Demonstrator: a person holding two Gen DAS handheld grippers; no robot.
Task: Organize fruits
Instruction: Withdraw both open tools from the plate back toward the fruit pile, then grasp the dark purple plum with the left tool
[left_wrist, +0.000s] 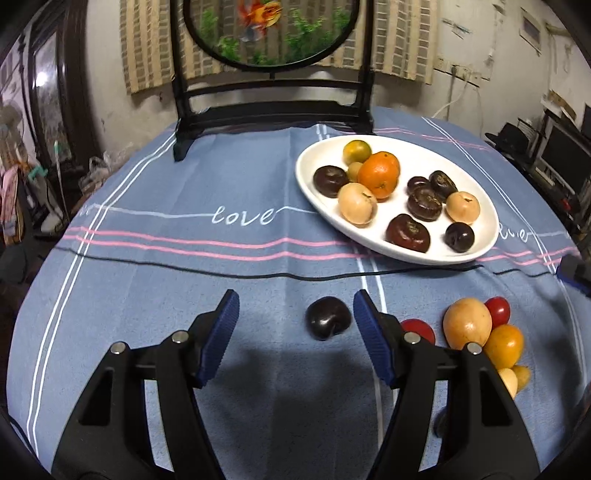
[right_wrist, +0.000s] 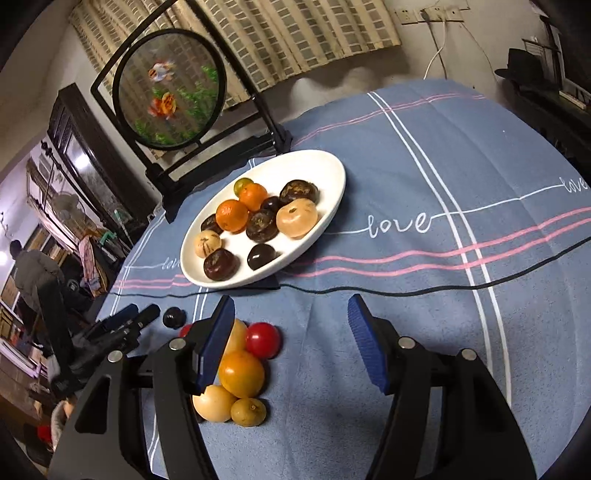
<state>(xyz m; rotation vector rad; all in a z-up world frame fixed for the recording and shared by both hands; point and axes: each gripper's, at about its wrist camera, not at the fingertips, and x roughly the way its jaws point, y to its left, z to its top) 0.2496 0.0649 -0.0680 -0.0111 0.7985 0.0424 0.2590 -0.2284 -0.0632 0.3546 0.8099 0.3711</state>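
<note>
Caught only from the right wrist: left gripper (right_wrist: 142, 319) beside the dark fruit (right_wrist: 174, 316). From the left wrist, left gripper (left_wrist: 295, 314) gaped half open around that dark fruit (left_wrist: 328, 317) on the desk (left_wrist: 147, 295), pads clear. Right gripper (right_wrist: 291, 321) half open, empty, beside loose fruits (right_wrist: 242, 373); white plate (right_wrist: 332, 173) beyond.

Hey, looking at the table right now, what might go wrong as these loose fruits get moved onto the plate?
The dark fruit is round and glossy; the open left gripper could nudge it rolling. The right gripper hangs beside a tight fruit cluster, so grabbing one may scatter others. The white plate is already crowded.
</note>
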